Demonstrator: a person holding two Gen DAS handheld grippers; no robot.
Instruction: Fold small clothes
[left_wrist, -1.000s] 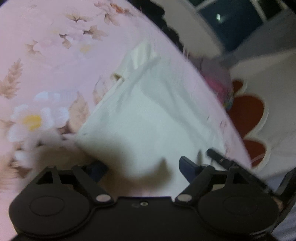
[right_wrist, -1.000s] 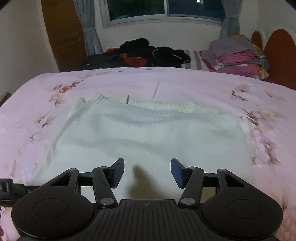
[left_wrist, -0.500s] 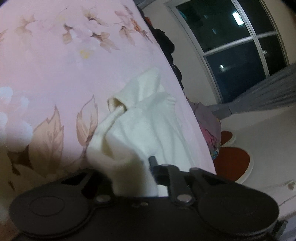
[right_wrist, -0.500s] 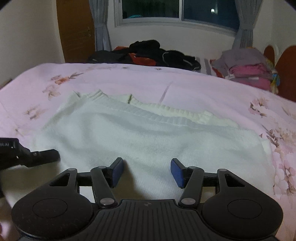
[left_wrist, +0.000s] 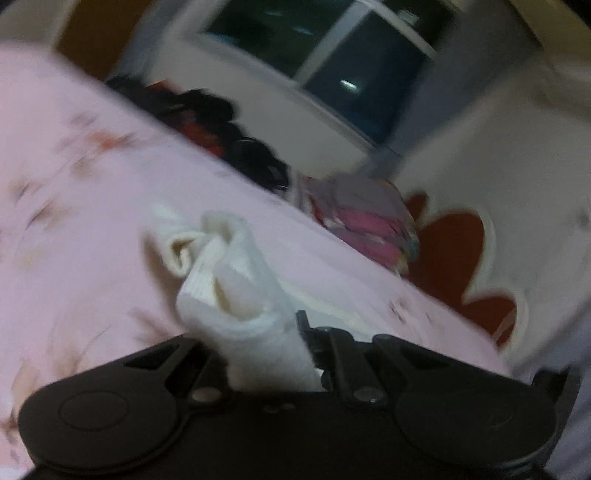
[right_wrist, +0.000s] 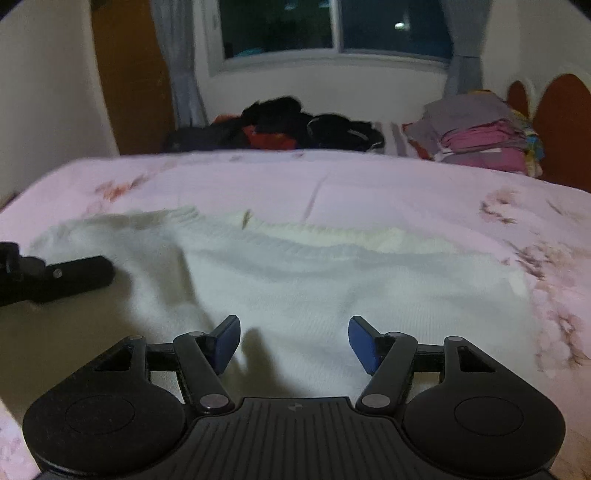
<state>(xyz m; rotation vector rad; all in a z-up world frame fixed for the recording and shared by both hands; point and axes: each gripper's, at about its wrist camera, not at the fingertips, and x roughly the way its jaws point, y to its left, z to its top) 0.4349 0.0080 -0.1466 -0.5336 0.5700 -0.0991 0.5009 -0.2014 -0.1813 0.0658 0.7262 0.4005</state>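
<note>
A white knitted sweater (right_wrist: 332, 280) lies spread on the pink flowered bed sheet (right_wrist: 406, 188). My left gripper (left_wrist: 258, 354) is shut on the sweater's left corner (left_wrist: 236, 295) and holds the bunched cloth raised off the sheet; it also shows at the left of the right wrist view (right_wrist: 55, 275). My right gripper (right_wrist: 293, 341) is open and empty, just above the sweater's near edge.
A heap of dark clothes (right_wrist: 288, 125) lies at the far edge of the bed. A stack of folded pink and grey clothes (right_wrist: 480, 136) sits at the far right by the red headboard (right_wrist: 557, 122). A window and door are behind.
My left gripper has closed on the sweater's left corner and lifted it, tilting up. The sweater's left side has bunched. My right gripper stayed open and moved closer to the sweater.
</note>
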